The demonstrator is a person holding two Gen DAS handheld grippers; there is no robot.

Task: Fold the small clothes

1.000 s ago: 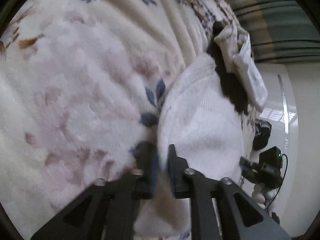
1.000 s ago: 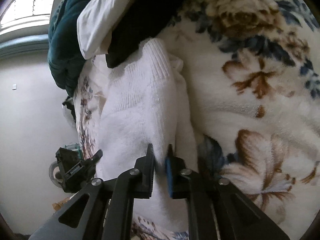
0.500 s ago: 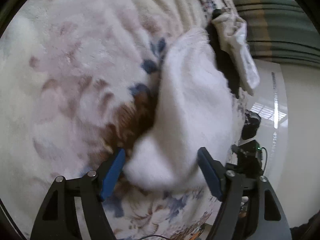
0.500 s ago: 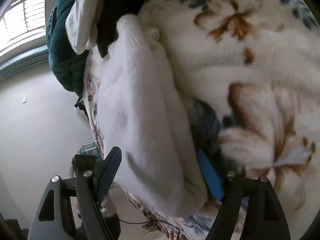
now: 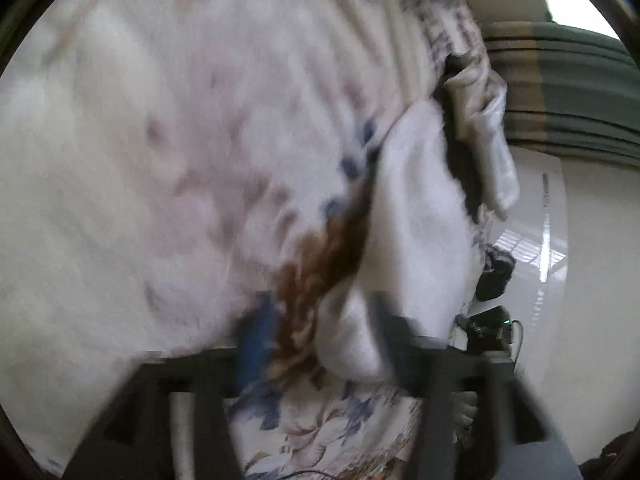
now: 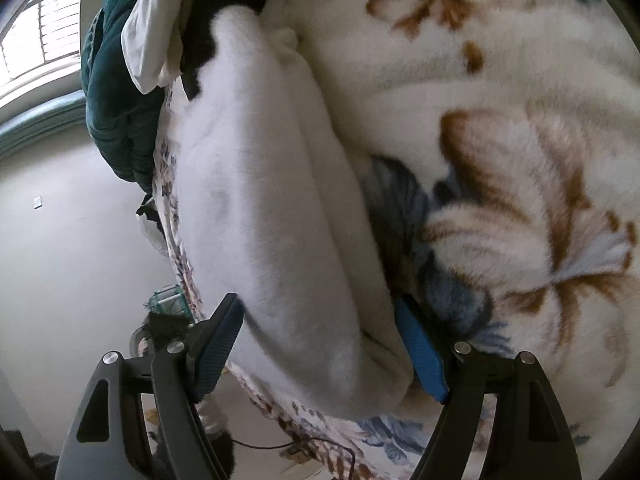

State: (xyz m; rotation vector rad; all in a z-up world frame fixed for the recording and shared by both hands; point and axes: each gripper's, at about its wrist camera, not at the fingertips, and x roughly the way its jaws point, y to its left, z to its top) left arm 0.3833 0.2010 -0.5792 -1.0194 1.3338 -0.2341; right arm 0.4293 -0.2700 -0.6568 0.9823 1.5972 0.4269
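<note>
Releasing is the step in hand: the folded white knit garment (image 6: 280, 216) is lying along the edge of the floral fleece blanket (image 6: 500, 92), its far end touching a pile of dark and cream clothes (image 6: 160, 20). The right gripper (image 6: 320, 344) is standing with its jaws wide apart, the garment's near end passing between them while neither blue pad is pressing it. The left gripper (image 5: 320, 332), heavily blurred, is likewise spread and holding nothing, with a corner of the white garment (image 5: 420, 216) between its fingers. To do this well, I judge both grippers should be drawing straight back along their own lines, keeping the pads off the knit so the fold is not dragged open or pulled over the blanket's edge. Compared with a second ago, when both pairs of jaws were pinched on the cloth, they are now parted and the garment is resting free.
</note>
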